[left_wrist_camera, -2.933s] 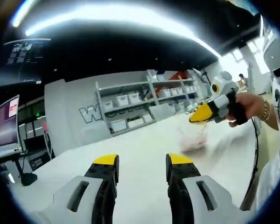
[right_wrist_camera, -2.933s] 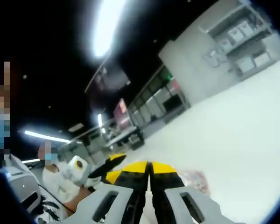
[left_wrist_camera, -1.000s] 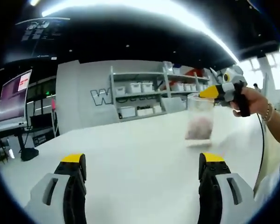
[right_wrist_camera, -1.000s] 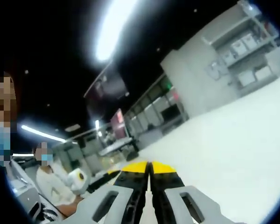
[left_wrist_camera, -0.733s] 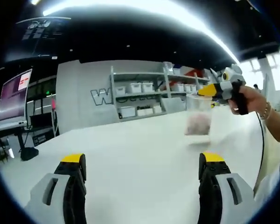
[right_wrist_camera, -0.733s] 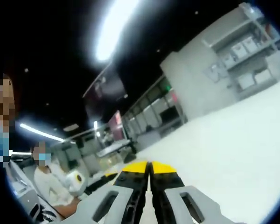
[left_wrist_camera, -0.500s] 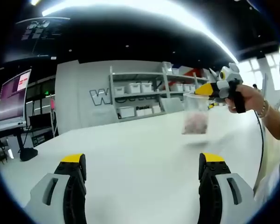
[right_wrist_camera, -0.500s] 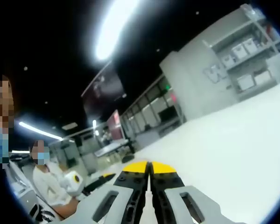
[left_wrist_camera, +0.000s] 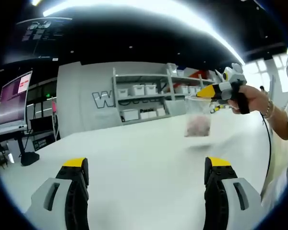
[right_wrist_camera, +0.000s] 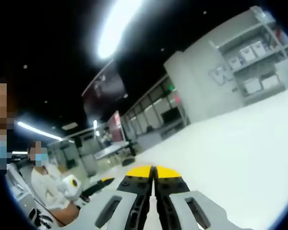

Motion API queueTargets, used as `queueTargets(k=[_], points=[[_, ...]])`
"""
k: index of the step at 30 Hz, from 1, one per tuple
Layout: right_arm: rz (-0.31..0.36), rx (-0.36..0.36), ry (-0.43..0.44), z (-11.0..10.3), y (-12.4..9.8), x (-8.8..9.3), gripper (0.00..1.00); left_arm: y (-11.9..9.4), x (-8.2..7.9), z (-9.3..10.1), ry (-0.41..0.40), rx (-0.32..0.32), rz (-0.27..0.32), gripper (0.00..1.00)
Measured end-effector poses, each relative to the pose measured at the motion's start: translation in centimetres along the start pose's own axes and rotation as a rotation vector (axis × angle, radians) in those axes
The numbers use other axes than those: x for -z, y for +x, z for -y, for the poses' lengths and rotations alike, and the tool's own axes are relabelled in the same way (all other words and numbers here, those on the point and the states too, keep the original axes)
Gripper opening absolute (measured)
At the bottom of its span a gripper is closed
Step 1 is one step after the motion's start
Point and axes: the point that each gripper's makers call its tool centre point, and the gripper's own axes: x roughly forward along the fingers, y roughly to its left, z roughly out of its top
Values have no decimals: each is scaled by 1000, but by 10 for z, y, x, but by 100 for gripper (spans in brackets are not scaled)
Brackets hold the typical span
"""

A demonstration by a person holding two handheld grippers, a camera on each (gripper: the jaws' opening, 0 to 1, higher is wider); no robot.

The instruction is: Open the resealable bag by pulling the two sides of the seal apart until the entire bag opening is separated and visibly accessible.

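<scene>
A clear resealable bag (left_wrist_camera: 198, 117) with pinkish contents hangs in the air above a white table (left_wrist_camera: 144, 158), pinched at its top edge at 2 o'clock in the left gripper view. The right gripper (left_wrist_camera: 205, 91) grips that top edge, its yellow tips clenched on the plastic, a hand (left_wrist_camera: 252, 99) around its handle; in the right gripper view the same jaws (right_wrist_camera: 153, 173) sit pressed together at 6 o'clock, with the bag itself hard to make out between them. The left gripper (left_wrist_camera: 146, 165) waits low at 6 o'clock, jaws spread wide and holding nothing, well apart from the bag. The seal looks unopened, so the task appears to be at its start: one side held, the other not yet taken. The next move likely calls for the left gripper to reach toward 2 o'clock and close on the opposite lip of the seal before any pulling apart. Shelves (left_wrist_camera: 153, 98) line the far wall.
</scene>
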Motion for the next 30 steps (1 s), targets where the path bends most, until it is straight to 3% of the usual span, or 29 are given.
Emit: queueTargets(k=[30], points=[[7,33,-22,25,18,-20,0,2,-3,-1,2,2,11,99]])
